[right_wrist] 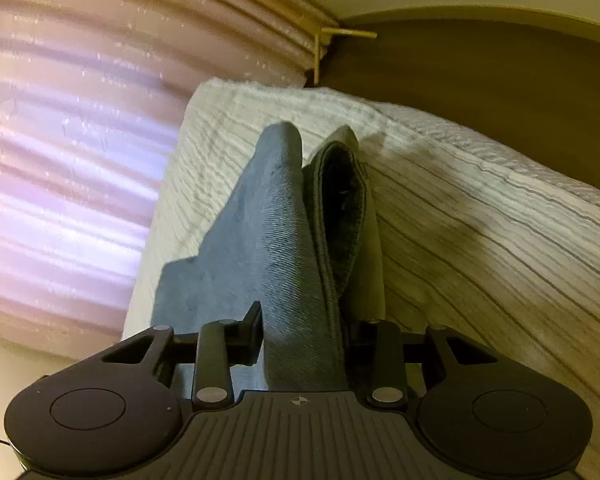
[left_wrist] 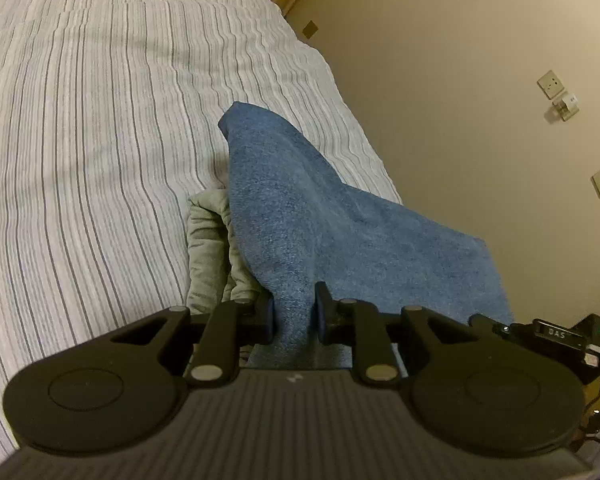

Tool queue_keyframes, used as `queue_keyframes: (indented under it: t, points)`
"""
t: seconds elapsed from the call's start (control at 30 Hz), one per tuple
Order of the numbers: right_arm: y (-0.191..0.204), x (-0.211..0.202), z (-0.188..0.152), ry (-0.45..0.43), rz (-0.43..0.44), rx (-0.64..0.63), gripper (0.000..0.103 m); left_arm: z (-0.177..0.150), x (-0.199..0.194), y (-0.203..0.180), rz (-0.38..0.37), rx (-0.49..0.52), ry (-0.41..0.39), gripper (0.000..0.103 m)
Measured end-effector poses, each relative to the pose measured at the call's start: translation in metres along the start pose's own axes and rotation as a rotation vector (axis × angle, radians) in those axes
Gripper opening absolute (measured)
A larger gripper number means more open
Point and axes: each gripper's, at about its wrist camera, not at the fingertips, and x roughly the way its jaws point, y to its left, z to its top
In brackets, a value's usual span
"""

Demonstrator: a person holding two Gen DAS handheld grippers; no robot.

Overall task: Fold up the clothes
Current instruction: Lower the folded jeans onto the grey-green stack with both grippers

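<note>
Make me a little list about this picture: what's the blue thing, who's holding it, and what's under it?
held thing: blue cloth
left tool: cloth pinched between its fingers
right tool: gripping the same cloth, bunched
underneath: striped bed cover
also there: pale green cloth beside the blue one
background: pink curtain, wall sockets

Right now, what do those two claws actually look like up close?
Both are matte black plastic: a ribbed grey-black body, two round discs at the sides, linkage bars with silver pins. The left claw has blue pads. The right claw bears a small crosshair mark.
</note>
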Motion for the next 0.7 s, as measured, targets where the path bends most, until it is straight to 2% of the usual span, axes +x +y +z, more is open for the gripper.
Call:
queue_keyframes:
  t: [0.13,0.23,0.3,0.37,0.4,0.43,0.57,0.6,0.7]
  points:
    - [-0.003,-0.005,-0.001,-0.003,-0.016,0.043,0.035,0.005,0.005,0.002,0.0,-0.004,0.034,0.017]
    - [-0.003,-0.003,-0.002,-0.014,-0.057,0.028,0.035,0.004,0.004,-0.005,0.018,0.015,0.036,0.017]
    - [0.006,-0.011,-0.004,-0.025,-0.08,-0.034,0.035,0.005,-0.001,-0.008,0.024,0.024,0.035,0.019]
    - [0.022,-0.017,-0.005,-0.053,-0.149,-0.147,0.046,0.003,-0.008,-0.009,0.045,0.019,0.024,0.019]
    - [0.03,-0.024,-0.008,-0.087,-0.207,-0.213,0.063,0.002,-0.015,-0.011,0.058,0.025,0.008,0.019]
    - [0.039,-0.032,-0.012,-0.123,-0.258,-0.277,0.066,0.0,-0.022,-0.014,0.075,0.037,-0.011,0.019]
    - [0.068,-0.058,-0.029,-0.263,-0.386,-0.496,0.061,-0.005,-0.055,-0.04,0.149,0.128,-0.11,0.015]
    - [0.076,-0.063,-0.035,-0.292,-0.408,-0.551,0.051,-0.007,-0.06,-0.049,0.125,0.167,-0.12,0.015]
    - [0.101,-0.056,-0.055,-0.294,-0.414,-0.74,0.049,-0.013,-0.056,-0.078,0.095,0.271,-0.124,0.015]
